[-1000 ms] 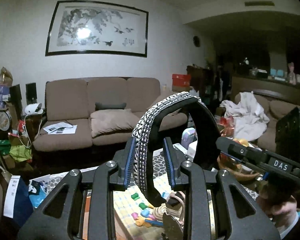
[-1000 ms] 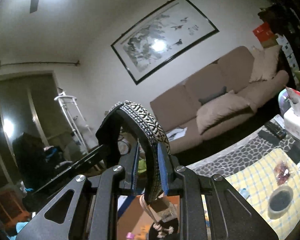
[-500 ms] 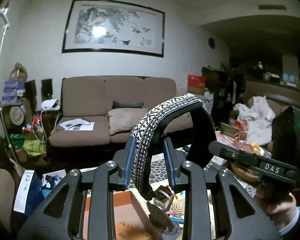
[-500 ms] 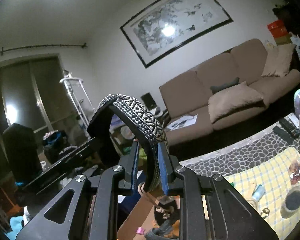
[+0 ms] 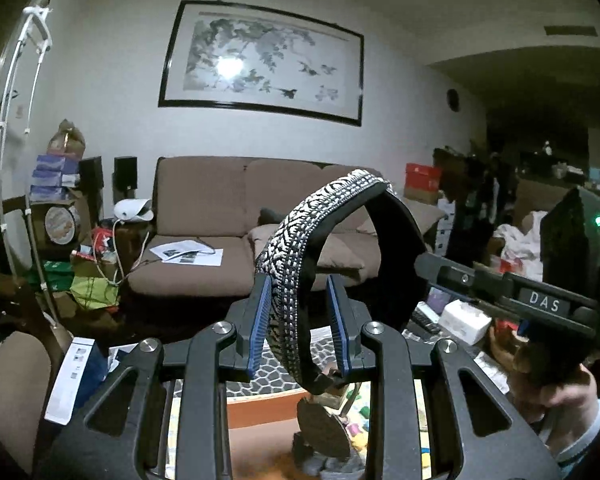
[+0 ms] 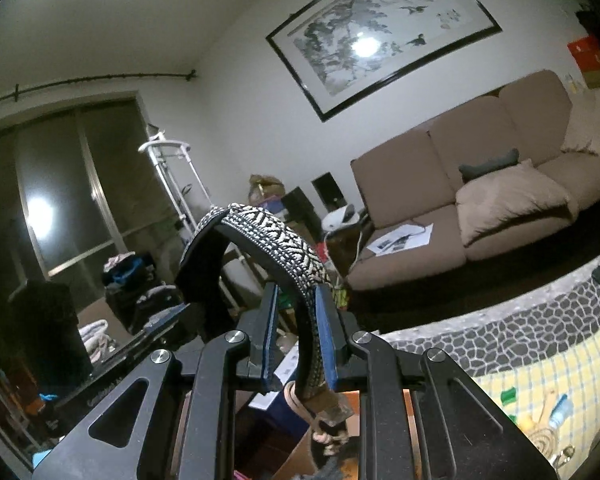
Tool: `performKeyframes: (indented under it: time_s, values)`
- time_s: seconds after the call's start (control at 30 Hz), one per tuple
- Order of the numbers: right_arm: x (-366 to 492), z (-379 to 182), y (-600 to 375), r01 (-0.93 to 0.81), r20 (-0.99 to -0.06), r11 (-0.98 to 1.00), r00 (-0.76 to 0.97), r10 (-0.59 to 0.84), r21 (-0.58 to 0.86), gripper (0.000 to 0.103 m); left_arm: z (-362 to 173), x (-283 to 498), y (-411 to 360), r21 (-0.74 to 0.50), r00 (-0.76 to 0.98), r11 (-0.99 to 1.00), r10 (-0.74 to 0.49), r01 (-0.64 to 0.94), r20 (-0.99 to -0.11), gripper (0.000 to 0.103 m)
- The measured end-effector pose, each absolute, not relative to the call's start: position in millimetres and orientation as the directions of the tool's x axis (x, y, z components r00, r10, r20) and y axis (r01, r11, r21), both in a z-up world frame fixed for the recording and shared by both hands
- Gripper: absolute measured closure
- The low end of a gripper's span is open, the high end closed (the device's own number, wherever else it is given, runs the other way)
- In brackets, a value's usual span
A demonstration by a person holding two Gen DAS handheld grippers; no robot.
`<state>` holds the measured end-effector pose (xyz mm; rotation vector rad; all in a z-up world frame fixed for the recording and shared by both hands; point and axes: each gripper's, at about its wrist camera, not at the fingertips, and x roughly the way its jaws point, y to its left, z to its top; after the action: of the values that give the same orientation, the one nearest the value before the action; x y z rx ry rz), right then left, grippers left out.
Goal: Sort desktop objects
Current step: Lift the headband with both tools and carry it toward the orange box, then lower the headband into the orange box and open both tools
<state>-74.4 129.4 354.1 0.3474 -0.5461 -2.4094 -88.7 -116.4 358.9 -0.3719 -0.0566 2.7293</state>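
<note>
A black headband with a black-and-white woven pattern (image 5: 300, 240) arches through the air between both grippers. My left gripper (image 5: 298, 334) is shut on one end of it. My right gripper (image 6: 296, 338) is shut on the other end (image 6: 284, 248). The right gripper's body shows at the right of the left wrist view (image 5: 540, 304). Below the headband an orange box (image 5: 260, 412) holds dark items and a rope-like piece (image 6: 328, 432).
A table with a yellow checked cloth (image 6: 540, 384) carries small toys and clips (image 6: 556, 412). A grey pebble-pattern mat (image 6: 520, 328) lies behind it. A brown sofa (image 5: 228, 232) stands beyond. Remote controls and a tissue box (image 5: 460, 320) lie at the right.
Both grippers have carried the headband to the left, from above the yellow cloth to above the orange box. Their hold on it is unchanged.
</note>
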Motion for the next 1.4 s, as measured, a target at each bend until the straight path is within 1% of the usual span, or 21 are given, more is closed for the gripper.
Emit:
performKeyframes:
  time_s: [0.1,0.3,0.7,0.83,0.97,1.07,1.23,1.4]
  values:
    - [-85.1,349.1,116.2,0.524,-0.128,-0.72,-0.762,-0.635,0.455,0.083,349.0,-98.5,-125.6,-0.098,-0.891,-0.93,0.367,-0.354,-0.266,0.077]
    - [-110.5,314.9,94.7,0.508,-0.208,-0.736,-0.741,-0.638,0.448,0.083,317.0,-125.3,-145.5,-0.139,-0.884,-0.936,0.35,-0.322,-0.308,0.077]
    - [-145.3,236.2,76.4,0.458,-0.353,-0.774,-0.705,-0.616,0.437,0.083,225.5,-163.2,-145.7,-0.17,-0.826,-0.942,0.334,-0.288,-0.454,0.077]
    - [-150.8,213.4,75.2,0.439,-0.401,-0.792,-0.694,-0.599,0.424,0.083,197.8,-169.6,-136.5,-0.161,-0.795,-0.946,0.323,-0.281,-0.513,0.077]
    - [-156.7,191.3,75.4,0.414,-0.45,-0.807,-0.678,-0.582,0.42,0.083,160.0,-177.6,-126.1,-0.139,-0.743,-0.952,0.3,-0.273,-0.598,0.077]
    - [-159.9,172.7,72.8,0.397,-0.492,-0.819,-0.659,-0.569,0.415,0.083,137.3,-180.4,-121.0,-0.135,-0.713,-0.955,0.289,-0.266,-0.639,0.077]
    - [-163.5,151.2,67.3,0.395,-0.538,-0.829,-0.632,-0.558,0.396,0.083,106.1,-187.3,-116.6,-0.138,-0.656,-0.957,0.276,-0.255,-0.702,0.077]
    - [-173.6,133.2,59.6,0.382,-0.602,-0.854,-0.606,-0.52,0.353,0.084,78.3,-196.5,-111.3,-0.151,-0.565,-0.96,0.262,-0.237,-0.783,0.077]
